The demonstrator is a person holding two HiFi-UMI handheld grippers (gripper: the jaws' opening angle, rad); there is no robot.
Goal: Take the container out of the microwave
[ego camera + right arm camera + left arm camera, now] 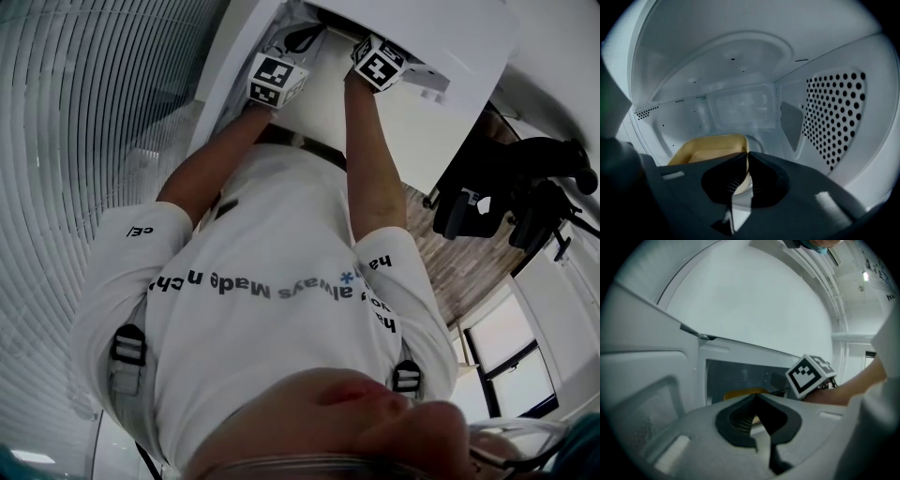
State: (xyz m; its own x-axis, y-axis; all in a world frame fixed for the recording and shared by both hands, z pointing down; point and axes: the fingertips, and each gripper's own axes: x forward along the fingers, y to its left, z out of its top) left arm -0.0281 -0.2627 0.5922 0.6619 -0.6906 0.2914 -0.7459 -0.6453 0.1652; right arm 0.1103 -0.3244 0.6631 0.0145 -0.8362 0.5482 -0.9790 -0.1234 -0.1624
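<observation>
- The container (708,147) is a shallow tan-yellow tub with rounded corners and a thin rim. Its open top faces up, and no contents can be made out.
- It sits on the floor of the microwave (834,117) cavity, at lower centre-left of the right gripper view. It is in front of the back wall and well left of the perforated side wall.
- Count: one container, one microwave, two grippers and one person in a white T-shirt (272,281). Each gripper carries one marker cube.
- The tub's visible long side runs across the right gripper view from lower left toward centre. Its right-hand corner is nearest the jaws.
- The right gripper (747,153) is inside the cavity. Its jaws are nearly together, pinching the container's rim at that right corner, and tan wall shows between the pads.
- The left gripper (756,396) is outside the cavity mouth, beside the open door (647,394) at the left of its view. Its jaw tips meet, and I see nothing gripped between them.
- From the left gripper view, the container shows as a yellow strip inside the cavity, just above the jaws.
</observation>
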